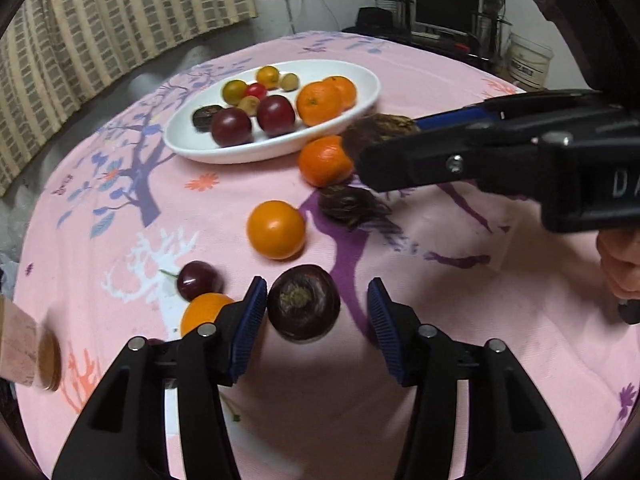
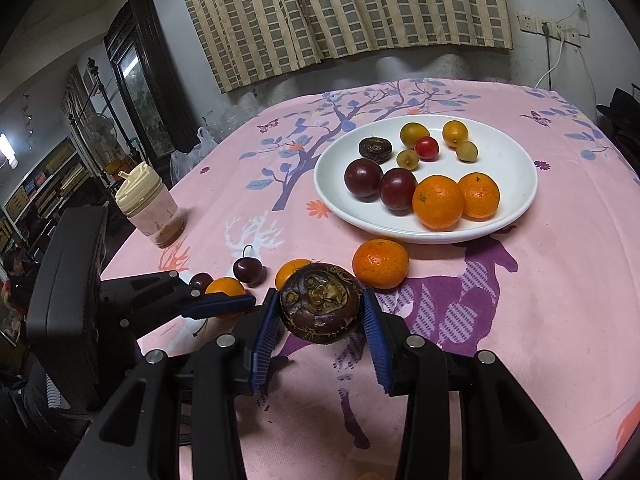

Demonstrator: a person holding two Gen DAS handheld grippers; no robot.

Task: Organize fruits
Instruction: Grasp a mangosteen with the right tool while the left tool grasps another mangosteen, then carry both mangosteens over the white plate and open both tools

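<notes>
A white plate holds two mandarins, two dark plums and several small fruits. Loose on the pink cloth lie a mandarin, a smooth orange fruit, a cherry and a rough dark water chestnut. My left gripper straddles a dark purple round fruit. Its left pad touches the fruit and a gap shows at the right pad. My right gripper is shut on a brown water chestnut, held above the cloth near the plate.
A jar with a cream lid stands near the table's left edge. Another orange fruit sits partly behind my left finger. A person's hand shows at the right. A mirror and shelves stand beyond the table.
</notes>
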